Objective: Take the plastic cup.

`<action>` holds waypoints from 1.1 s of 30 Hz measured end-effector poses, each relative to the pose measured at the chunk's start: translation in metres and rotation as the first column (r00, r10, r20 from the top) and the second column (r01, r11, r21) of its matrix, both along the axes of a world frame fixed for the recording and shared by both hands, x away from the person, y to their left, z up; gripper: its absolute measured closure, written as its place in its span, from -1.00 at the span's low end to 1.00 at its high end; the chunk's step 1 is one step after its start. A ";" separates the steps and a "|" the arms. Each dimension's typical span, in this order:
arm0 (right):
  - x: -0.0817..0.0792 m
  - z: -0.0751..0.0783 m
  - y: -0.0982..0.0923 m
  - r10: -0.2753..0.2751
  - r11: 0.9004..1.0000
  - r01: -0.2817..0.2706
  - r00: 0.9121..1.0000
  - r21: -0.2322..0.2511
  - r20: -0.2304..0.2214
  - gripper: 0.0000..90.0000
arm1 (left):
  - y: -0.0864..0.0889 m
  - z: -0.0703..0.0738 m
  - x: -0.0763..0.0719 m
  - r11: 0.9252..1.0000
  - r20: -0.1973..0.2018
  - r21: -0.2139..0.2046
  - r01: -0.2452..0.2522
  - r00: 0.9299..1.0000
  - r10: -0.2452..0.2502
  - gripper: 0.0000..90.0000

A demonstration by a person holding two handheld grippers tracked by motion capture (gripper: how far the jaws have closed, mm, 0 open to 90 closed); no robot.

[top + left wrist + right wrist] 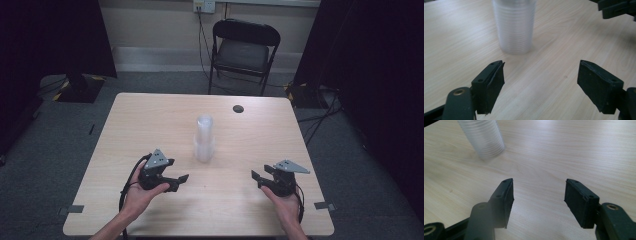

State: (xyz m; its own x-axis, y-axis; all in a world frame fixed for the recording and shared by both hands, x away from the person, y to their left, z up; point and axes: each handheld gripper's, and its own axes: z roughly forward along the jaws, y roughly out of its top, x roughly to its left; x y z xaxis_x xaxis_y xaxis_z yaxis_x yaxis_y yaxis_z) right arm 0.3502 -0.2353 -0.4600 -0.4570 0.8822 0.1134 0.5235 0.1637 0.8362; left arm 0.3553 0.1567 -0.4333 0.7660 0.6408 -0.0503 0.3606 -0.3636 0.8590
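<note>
Cups (204,139), a stack of clear plastic ones nested upright, stand near the middle of the desk (150,120), untouched. I judge the work has barely begun: nothing is lifted off the stack, no single cup stands apart, and both my claws are still well short of it. All of the handling is left to do.

My left claw (181,180) rests low at the near left of the desk, its jaws wide apart and empty, aimed toward the stack. In the left gripper view the cups (514,27) rise just beyond and a little left of the gap between my jaws, with bare wood between. My right claw (256,178) sits at the near right, jaws also apart and holding nothing. In the right gripper view the stack (482,138) stands off to the upper left, farther away than on the other side.

My guess is that one claw should steady the stack's base while the other takes the top cup. The thin, slick walls may crush or slip, and a nudge could tip the tall stack.

The desk is pale wood grain, bare apart from the cups and a round dark cable hole (238,108) near the far edge. Beyond it stands a black folding chair (242,50) on grey carpet, with a wall socket (204,6) above and dark curtains on either side.
</note>
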 end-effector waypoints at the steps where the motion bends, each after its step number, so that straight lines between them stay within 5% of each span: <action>1: 0.000 0.000 0.000 -0.002 1.000 0.002 1.000 -0.003 0.000 -0.10 | -0.003 0.001 0.000 1.000 0.013 0.013 0.000 1.000 0.000 -0.52; 5: -0.001 0.000 0.001 0.012 1.000 -0.012 1.000 -0.008 -0.001 -0.09 | -0.014 0.008 0.007 1.000 0.022 0.012 0.029 0.999 -0.029 -0.66; 8: -0.002 0.001 0.002 0.016 1.000 -0.016 1.000 -0.002 0.004 -0.11 | -0.021 0.013 0.012 1.000 0.072 0.013 0.026 0.997 -0.027 -0.62; 10: -0.002 0.001 0.002 0.015 1.000 -0.015 1.000 0.001 0.005 -0.12 | -0.023 0.017 0.017 0.998 0.044 -0.043 0.040 0.998 -0.038 -0.42; 12: -0.002 0.001 0.002 0.016 1.000 -0.016 1.000 0.004 0.005 -0.12 | -0.026 0.022 0.021 0.997 0.057 -0.070 0.032 0.998 -0.028 -0.41; 23: -0.002 0.000 0.000 0.018 1.000 -0.018 1.000 0.021 0.003 -0.12 | -0.030 0.044 0.036 0.996 0.114 -0.072 0.043 0.993 -0.035 -0.09; 28: -0.002 0.001 0.000 0.016 1.000 -0.016 1.000 0.019 0.000 -0.13 | -0.031 0.048 0.042 0.994 0.068 -0.108 0.032 0.997 -0.025 -0.19; 33: -0.002 0.000 0.000 0.018 1.000 -0.018 1.000 0.020 -0.002 -0.14 | -0.031 0.050 0.044 0.992 0.072 -0.129 0.016 0.997 -0.007 -0.26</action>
